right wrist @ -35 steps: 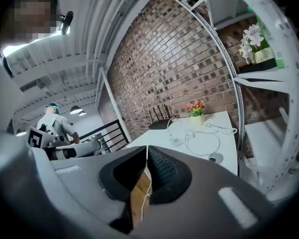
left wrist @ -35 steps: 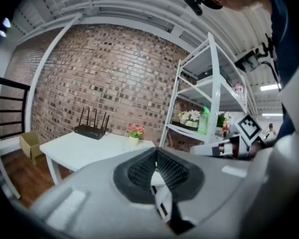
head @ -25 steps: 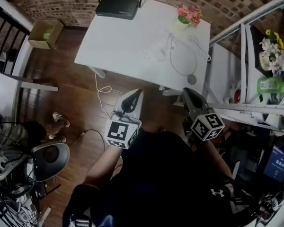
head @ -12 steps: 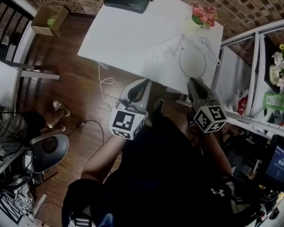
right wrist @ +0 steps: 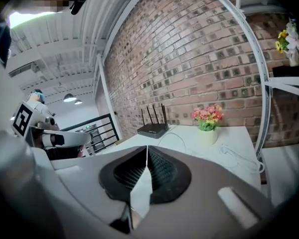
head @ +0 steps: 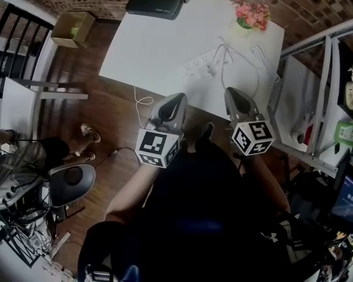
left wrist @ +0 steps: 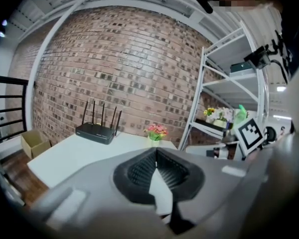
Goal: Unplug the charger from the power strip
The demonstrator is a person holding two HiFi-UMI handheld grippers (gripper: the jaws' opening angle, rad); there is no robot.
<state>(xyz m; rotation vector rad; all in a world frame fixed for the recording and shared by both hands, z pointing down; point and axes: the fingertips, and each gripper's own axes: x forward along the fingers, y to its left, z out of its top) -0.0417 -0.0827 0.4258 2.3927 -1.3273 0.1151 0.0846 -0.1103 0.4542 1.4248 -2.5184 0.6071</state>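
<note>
In the head view, the power strip (head: 201,68) at upper centre is too small to tell the charger from its sockets. The router (head: 155,3) has its antennas cut off by the top edge. In each gripper view, the grey body of the left gripper (left wrist: 155,159) or the right gripper (right wrist: 147,158) hides the strip and the near part of the bench (left wrist: 65,156).

Two grey tools, the left gripper (head: 177,98) and the right gripper (head: 233,93), show black ribbed pads (left wrist: 139,171) and black-and-white checked marker cubes (head: 155,147). Ahead of the jaws, a white worktop (head: 153,46) bears a white power strip (head: 201,69), a white charger cable (head: 257,54), a black router (head: 155,3) and pink flowers (head: 251,12). Beyond stands a red-brown brick wall (left wrist: 129,73). Below the jaws lies a dark brown wood floor (head: 106,122).
</note>
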